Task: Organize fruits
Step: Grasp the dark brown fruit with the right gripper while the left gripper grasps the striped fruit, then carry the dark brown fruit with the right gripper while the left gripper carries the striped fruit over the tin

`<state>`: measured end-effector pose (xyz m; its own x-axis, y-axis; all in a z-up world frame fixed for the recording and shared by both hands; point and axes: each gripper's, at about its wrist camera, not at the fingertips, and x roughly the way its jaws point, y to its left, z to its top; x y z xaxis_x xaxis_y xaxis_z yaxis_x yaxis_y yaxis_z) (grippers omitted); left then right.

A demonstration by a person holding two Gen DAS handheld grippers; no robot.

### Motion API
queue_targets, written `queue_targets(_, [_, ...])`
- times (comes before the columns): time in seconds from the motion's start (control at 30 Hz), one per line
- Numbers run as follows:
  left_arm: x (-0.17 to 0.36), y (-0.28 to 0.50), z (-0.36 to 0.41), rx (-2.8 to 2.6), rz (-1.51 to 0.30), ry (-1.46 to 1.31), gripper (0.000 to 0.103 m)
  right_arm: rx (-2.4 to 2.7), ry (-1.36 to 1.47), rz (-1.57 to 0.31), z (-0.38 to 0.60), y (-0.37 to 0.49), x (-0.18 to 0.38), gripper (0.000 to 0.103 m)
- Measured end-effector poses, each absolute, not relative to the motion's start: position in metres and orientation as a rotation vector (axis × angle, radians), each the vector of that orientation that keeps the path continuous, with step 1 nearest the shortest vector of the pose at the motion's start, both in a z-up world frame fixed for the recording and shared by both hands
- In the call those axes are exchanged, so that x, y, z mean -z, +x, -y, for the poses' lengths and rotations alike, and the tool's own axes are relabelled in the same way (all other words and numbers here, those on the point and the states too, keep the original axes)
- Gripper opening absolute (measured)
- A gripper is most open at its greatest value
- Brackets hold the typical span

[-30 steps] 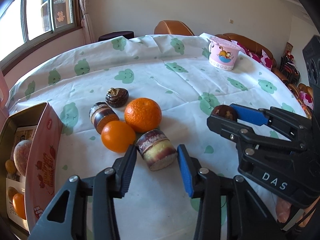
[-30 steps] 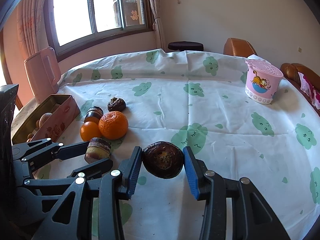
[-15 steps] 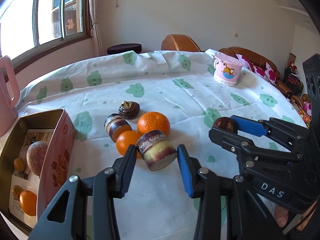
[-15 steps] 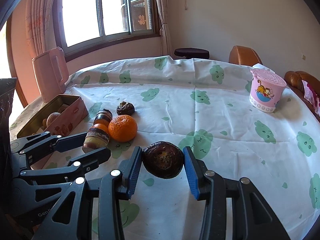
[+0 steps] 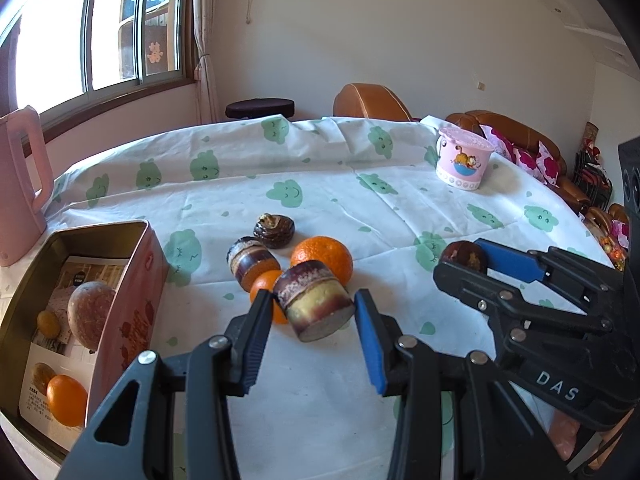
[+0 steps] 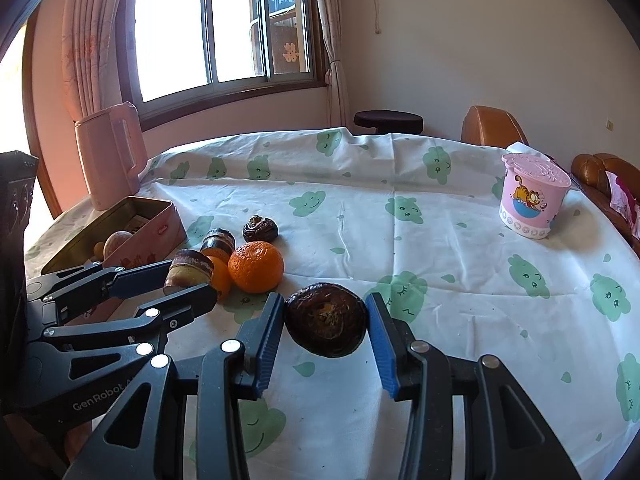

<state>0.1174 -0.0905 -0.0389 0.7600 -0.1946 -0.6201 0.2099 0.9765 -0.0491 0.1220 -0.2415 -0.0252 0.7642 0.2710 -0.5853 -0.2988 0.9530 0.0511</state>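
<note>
Left gripper (image 5: 314, 322) clamps a sugarcane piece (image 5: 316, 306), lifted just above the fruit pile on the counter (image 5: 320, 208). Pile: big orange (image 5: 324, 258), small orange (image 5: 266, 286) touching it, second sugarcane piece (image 5: 250, 258), dark mangosteen (image 5: 274, 230) behind. Right gripper (image 6: 326, 326) holds a dark round mangosteen-like fruit (image 6: 326, 320), off to the right of the pile. Pink tin box (image 5: 132, 304) left of the pile, with oranges and a brownish round fruit inside. Pink kettle (image 6: 110, 156) behind the box; pink cartoon cup (image 6: 530, 196) well apart, far right of the pile.
</note>
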Motion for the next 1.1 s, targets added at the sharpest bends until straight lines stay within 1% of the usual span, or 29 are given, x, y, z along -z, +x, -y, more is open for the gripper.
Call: queue_targets(1.1, [0.025, 0.098, 0.082, 0.160, -0.541, 0.006, 0.044, -0.305, -0.037, -0.507, 0.246, 0.103, 0.014, 0.044])
